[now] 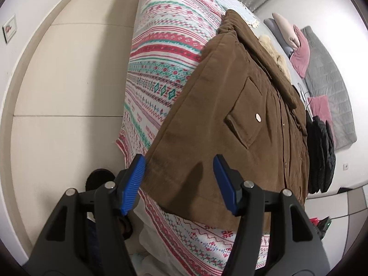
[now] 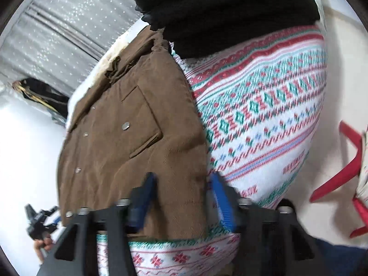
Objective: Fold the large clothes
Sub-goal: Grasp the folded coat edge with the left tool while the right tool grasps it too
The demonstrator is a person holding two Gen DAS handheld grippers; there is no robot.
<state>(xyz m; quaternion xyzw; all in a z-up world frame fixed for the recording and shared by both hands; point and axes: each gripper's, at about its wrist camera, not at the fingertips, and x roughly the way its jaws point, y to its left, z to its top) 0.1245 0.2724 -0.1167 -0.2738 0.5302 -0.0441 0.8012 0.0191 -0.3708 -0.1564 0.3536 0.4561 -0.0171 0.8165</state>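
A large brown corduroy coat [image 1: 232, 119] lies flat on a bed with a patterned red, green and white cover [image 1: 161, 46]. Its pocket with a metal snap faces up. My left gripper [image 1: 179, 181] is open, its blue pads [image 1: 134, 181] on either side of the coat's near bottom corner, just above the cloth. In the right wrist view the same coat [image 2: 128, 138] lies to the left on the cover [image 2: 264, 119]. My right gripper [image 2: 184, 197] is open over the coat's other bottom corner. The left gripper [image 2: 39, 220] shows there at far left.
A black quilted garment [image 1: 320, 154] lies beyond the coat; it also shows in the right wrist view [image 2: 225, 11]. Pink and grey pillows [image 1: 299, 50] and a grey blanket [image 1: 329, 87] lie at the bed's head. Tiled floor [image 1: 69, 92] runs alongside. A red frame [image 2: 345, 165] stands at right.
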